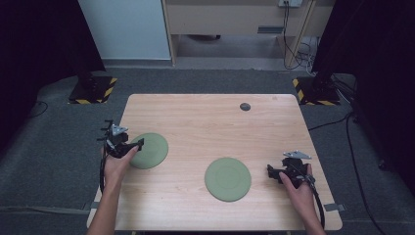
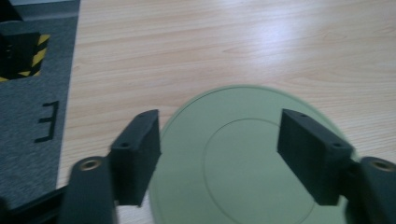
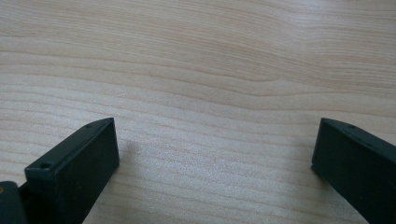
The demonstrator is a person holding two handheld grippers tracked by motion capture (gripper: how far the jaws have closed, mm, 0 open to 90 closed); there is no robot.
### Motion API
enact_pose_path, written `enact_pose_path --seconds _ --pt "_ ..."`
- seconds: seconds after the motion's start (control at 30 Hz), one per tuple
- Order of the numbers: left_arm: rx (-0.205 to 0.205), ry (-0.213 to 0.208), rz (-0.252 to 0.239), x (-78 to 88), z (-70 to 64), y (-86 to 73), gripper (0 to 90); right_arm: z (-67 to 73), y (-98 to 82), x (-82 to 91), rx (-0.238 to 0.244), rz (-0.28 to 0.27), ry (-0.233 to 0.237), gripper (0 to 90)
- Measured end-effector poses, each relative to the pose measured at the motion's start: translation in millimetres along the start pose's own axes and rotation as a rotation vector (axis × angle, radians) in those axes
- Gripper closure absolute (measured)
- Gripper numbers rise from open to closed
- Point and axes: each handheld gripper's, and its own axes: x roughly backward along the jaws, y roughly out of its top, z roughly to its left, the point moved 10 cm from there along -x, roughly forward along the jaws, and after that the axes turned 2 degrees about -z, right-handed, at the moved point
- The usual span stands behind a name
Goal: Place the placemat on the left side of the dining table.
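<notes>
High view: both grippers' fingers wide, left plate (image 1: 149, 151) under left ones, second plate (image 1: 227, 178) apart.

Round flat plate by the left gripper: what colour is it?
Pale sage green round plate with a raised concentric ring, clearest in the left gripper view.

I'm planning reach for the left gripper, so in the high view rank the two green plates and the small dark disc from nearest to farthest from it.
From the left gripper:
1. Left green plate, right at its jaws, near the table's left edge.
2. Right green plate, toward the front middle.
3. Small dark disc, near the far edge.
</notes>
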Motion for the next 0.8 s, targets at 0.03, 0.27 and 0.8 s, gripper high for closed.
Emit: enact_pose_path --seconds 0.03,0.27,0.8 --pt "0.003 -0.006 -0.008 0.3 -2.1 1.2 22.2 -0.2 0.0 -0.1 0.002 -0.001 0.0 0.9" --pt "0.02 -0.059 -0.013 1.7 -15.2 2.8 8.7 -0.2 0.0 -0.1 0.002 -0.001 0.0 0.9" --pt "-0.086 -0.193 0.003 7.3 -71.9 -5.9 3.9 0.3 -0.3 0.3 0.003 0.0 0.002 0.9"
